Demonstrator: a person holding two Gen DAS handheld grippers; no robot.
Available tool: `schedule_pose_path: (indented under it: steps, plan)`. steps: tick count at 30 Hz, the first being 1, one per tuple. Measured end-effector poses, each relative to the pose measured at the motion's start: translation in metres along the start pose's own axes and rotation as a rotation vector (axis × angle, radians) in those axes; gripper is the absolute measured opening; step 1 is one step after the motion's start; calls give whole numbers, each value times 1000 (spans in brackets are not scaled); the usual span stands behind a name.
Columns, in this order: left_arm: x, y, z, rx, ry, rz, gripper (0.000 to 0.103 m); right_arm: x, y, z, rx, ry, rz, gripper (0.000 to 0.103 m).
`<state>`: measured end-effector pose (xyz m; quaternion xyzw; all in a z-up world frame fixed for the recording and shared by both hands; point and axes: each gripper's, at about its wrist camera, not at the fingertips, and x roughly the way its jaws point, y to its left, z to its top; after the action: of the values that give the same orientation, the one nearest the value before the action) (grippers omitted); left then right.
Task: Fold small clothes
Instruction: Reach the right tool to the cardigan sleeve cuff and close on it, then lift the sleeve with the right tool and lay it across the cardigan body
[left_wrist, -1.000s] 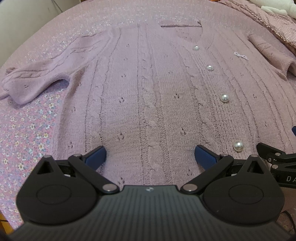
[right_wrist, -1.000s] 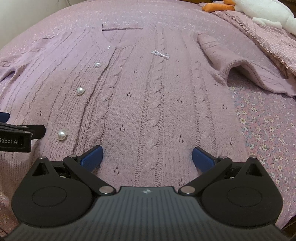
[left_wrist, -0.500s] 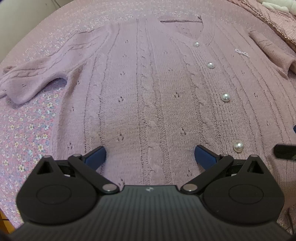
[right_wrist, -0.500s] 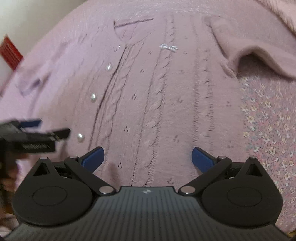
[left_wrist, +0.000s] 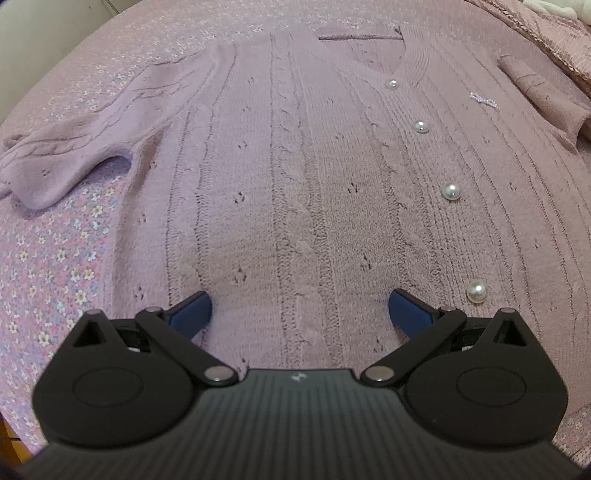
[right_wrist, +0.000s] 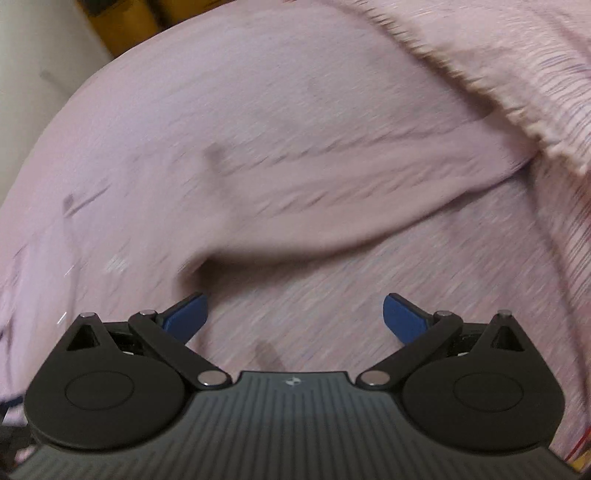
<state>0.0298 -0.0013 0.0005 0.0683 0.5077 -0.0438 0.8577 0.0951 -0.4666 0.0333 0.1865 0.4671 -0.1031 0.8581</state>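
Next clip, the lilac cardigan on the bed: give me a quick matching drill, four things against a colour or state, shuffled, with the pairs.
Things:
1. cardigan
2. buttons
3. bedsheet
4. left tongs

Colour or state:
A. pearly white, in a row down the front
B. open, blue fingers over the hem
C. lilac cable knit, spread flat
D. pink with small flowers

Pairs: 1-C, 2-A, 3-D, 4-B

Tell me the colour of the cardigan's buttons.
Pearly white, round buttons on the mauve cable-knit cardigan; clearest in the left wrist view.
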Motion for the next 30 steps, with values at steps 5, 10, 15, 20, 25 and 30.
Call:
schedule_pose_path:
  steps: [5,10,15,20,25,30]
  plan:
    - [0,0,1,5,5,-3,103,32,-36,29,74,-23,-70,103]
    - [1,1,2,6,5,-2,103,68,-60,47,117,-40,-113,103]
    - [1,0,1,6,4,-1,103,83,-62,58,92,-100,-137,103]
    - [1,-1,2,5,6,1,103,89,-55,65,45,-123,-139,90]
    - [1,-1,0,8,-2,2,103,76,-47,69,52,-147,-133,17]
    - [2,-1,2,13,4,2,103,41,-43,65,71,-221,-86,15]
